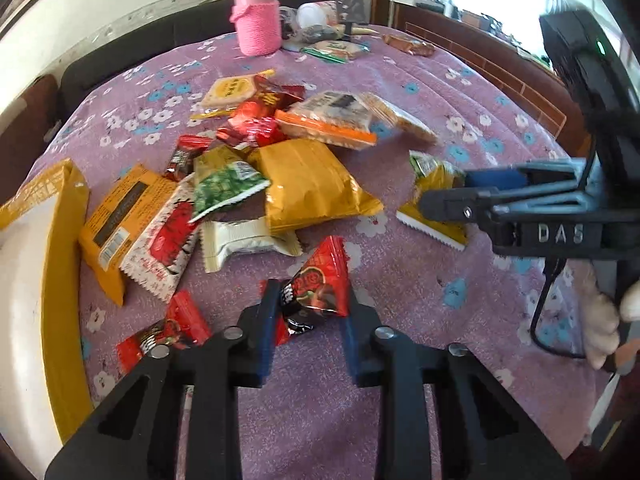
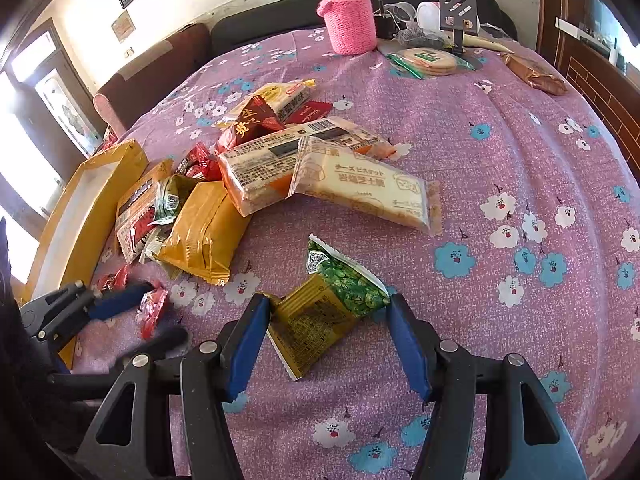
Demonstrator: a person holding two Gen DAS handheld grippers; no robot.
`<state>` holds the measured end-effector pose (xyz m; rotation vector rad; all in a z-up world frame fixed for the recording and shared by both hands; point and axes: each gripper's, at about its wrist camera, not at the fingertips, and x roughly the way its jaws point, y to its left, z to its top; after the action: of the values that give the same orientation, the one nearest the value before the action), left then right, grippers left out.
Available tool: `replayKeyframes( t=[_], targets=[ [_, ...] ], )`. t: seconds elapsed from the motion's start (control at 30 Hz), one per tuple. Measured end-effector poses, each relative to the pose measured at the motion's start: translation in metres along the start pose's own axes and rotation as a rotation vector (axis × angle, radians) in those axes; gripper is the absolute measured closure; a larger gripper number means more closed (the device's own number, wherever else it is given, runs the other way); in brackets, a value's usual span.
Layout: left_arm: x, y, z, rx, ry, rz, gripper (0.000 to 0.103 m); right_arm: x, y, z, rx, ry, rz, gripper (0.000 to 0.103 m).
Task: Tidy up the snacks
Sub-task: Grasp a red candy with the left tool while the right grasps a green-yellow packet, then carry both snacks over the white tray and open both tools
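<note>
A pile of snack packets [image 1: 280,148] lies on a purple flowered tablecloth [image 1: 460,288]. My left gripper [image 1: 310,308] is closed around a small red candy packet [image 1: 316,284] held between its blue pads. My right gripper [image 2: 328,314] is open, its fingers on either side of a green-and-gold pea packet [image 2: 332,304] lying on the cloth; that gripper and packet also show in the left wrist view [image 1: 440,196]. A yellow box with a white inside [image 1: 32,264] stands at the left; it also shows in the right wrist view [image 2: 80,208].
A pink knit-covered bottle [image 1: 256,16] stands at the far side with clutter and a round cracker pack [image 2: 428,60] beside it. A brown packet [image 2: 536,74] lies far right. Another red candy [image 1: 164,332] lies left of my left gripper. A dark sofa runs behind.
</note>
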<state>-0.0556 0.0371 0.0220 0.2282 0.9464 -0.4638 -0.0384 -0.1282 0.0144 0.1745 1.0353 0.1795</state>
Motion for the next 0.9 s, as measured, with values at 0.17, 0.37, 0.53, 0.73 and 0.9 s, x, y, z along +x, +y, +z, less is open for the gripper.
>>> replayKeyframes(
  t=[0.17, 0.37, 0.53, 0.73, 0.9],
  targets=[
    [-0.018, 0.021, -0.007, -0.098, -0.044, -0.028, 0.090, -0.010, 0.002, -0.005, 0.006, -0.022, 0.042, 0.048],
    [-0.047, 0.034, -0.019, -0.187, -0.120, -0.067, 0.090, -0.018, 0.011, -0.010, -0.006, -0.034, 0.071, 0.049],
    [-0.077, 0.050, -0.032, -0.256, -0.182, -0.073, 0.090, -0.032, 0.023, -0.015, -0.011, -0.054, 0.108, 0.049],
    [-0.115, 0.101, -0.053, -0.392, -0.260, 0.023, 0.090, -0.055, 0.064, -0.011, -0.085, -0.080, 0.188, 0.049],
    [-0.137, 0.145, -0.080, -0.505, -0.290, 0.116, 0.090, -0.057, 0.129, -0.003, -0.174, -0.064, 0.296, 0.049]
  ],
)
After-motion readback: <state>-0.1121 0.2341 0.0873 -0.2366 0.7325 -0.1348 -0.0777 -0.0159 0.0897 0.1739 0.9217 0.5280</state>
